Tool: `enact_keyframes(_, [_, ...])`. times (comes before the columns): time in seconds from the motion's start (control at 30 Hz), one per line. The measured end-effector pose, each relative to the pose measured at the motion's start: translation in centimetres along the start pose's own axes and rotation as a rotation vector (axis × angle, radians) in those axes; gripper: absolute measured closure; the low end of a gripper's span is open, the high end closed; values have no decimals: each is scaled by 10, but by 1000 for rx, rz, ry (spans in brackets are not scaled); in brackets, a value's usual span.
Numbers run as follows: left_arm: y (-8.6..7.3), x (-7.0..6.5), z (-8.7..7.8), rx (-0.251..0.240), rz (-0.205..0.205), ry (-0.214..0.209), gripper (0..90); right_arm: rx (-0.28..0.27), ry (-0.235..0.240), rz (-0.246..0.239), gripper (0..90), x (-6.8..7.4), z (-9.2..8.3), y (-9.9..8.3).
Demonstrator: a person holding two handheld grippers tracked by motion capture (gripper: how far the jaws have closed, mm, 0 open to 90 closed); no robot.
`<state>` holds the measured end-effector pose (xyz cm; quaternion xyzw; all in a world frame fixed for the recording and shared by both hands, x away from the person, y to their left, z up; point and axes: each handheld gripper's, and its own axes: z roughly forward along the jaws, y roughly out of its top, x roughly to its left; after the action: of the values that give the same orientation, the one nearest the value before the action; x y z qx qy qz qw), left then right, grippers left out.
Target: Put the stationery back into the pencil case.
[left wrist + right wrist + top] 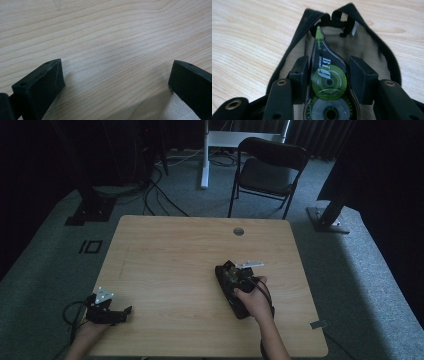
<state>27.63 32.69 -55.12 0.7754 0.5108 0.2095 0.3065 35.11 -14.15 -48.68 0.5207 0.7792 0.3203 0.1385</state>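
Observation:
A black pouch (384, 52) with tan lining lies open on the wooden table (175, 255), right of centre. My right gripper (328, 72) reaches into its mouth, shut on a correction tape dispenser (329, 82) with a dark clear shell, green wheels and a green tip pointing into the pouch. In the high view the right gripper (231, 275) sits over the pouch (239, 310), a hand behind it. My left gripper (125, 311) rests near the table's front left corner. In its own view the left gripper (117, 75) stands open over bare wood.
A round cable hole (238, 231) sits near the table's far edge. Behind the table stand a black folding chair (270, 170) and a white desk leg (204, 155). Cables (155, 195) run over the grey carpet, and dark stands (330, 215) flank both sides.

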Motion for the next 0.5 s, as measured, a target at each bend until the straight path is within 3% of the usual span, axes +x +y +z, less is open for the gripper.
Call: enact_keyframes(0.5, [0,0,0,0,1,0,1,46,-10,0,513,-1,7,-1])
